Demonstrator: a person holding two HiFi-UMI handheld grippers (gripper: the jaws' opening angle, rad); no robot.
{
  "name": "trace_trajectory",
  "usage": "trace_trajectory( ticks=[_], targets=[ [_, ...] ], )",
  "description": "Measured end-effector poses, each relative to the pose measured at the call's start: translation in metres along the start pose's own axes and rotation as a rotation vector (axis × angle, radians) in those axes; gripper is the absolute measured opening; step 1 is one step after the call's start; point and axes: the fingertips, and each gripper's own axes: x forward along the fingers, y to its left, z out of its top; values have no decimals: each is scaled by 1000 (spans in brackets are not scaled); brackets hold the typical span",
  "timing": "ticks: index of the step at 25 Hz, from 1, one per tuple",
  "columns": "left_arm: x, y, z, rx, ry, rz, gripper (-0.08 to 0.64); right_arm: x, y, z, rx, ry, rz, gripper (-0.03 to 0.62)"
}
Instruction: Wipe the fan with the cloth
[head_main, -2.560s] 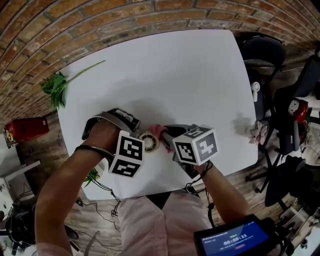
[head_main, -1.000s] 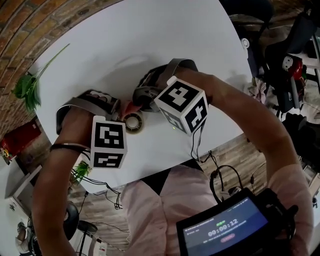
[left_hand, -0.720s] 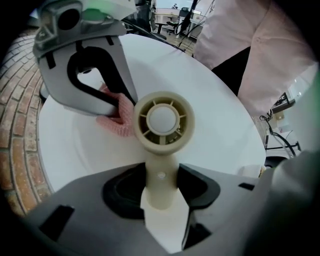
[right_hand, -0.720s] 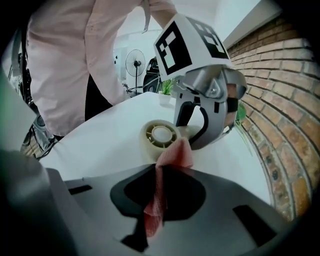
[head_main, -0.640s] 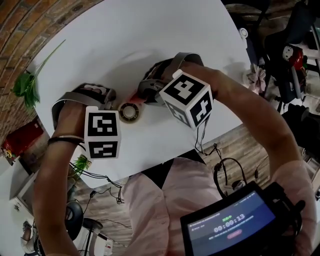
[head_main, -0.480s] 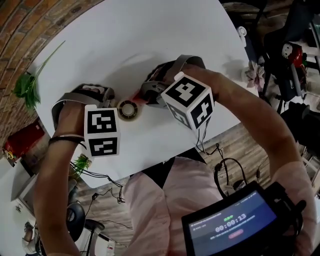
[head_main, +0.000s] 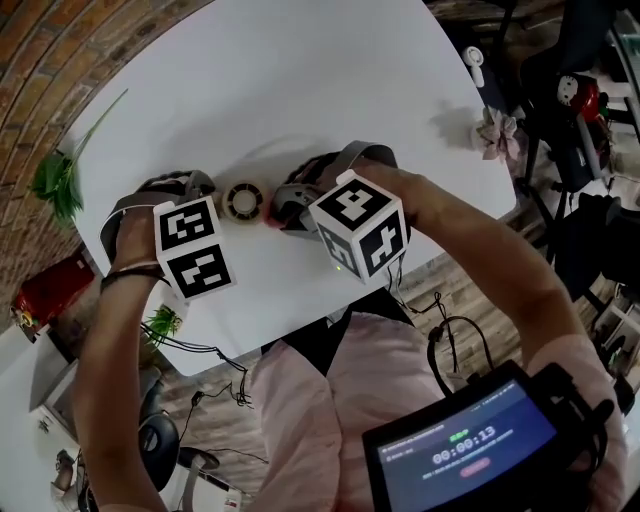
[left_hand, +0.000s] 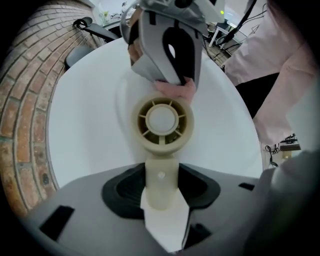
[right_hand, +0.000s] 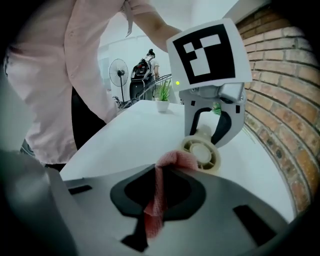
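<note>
- Brick paving (head_main: 40, 50) borders a white table (head_main: 300, 70); dark chairs (head_main: 590, 60) stand off its far corner.
- Only one piece of writing reads clearly: a timer, 00:00:13, on a dark screen (head_main: 470, 445) at the person's chest.
- Two marker cubes, one per gripper, carry black-and-white square patterns: one (head_main: 192, 260) on the left, one (head_main: 358, 228) on the right.
- One small cream fan (left_hand: 162, 120) lies on the table between the two grippers, with its round grille facing up.
- Left gripper (left_hand: 161, 189): its jaws stand about half closed and clamp the fan's handle.
- Right gripper (right_hand: 160, 190): its jaws are pinched on the one pink-red cloth (right_hand: 172, 161), whose bunched end touches the fan's ring.
- One leafy green sprig (head_main: 60, 175) lies at the table's left edge.
- One potted plant (right_hand: 162, 97) and one standing fan (right_hand: 118, 67) show in the background of the right gripper view.
- Both forearms and the cubes cover much of the near table in the head view.
</note>
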Motion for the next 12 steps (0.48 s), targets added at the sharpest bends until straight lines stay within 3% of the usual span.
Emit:
trace_trajectory(
  ticks=[3,6,8,10,12],
  targets=[
    [0,3,-4,-88,26,28,196,8,6,14,37,-43,-16,28],
    [0,4,-8,-234,7,48,198,4,15,25,92,-86,-48,29],
    [-2,0,-9,-340,-54,32,202,-6,24,29,150,-112,-81,29],
    [-7,-11,-5,-467,-161,-34,291,-22,34,29,213,-131,-120,29],
    [-12,-23,-3,-585,-254,-105,334,-41,44,26,277,-144,-162,29]
  ],
)
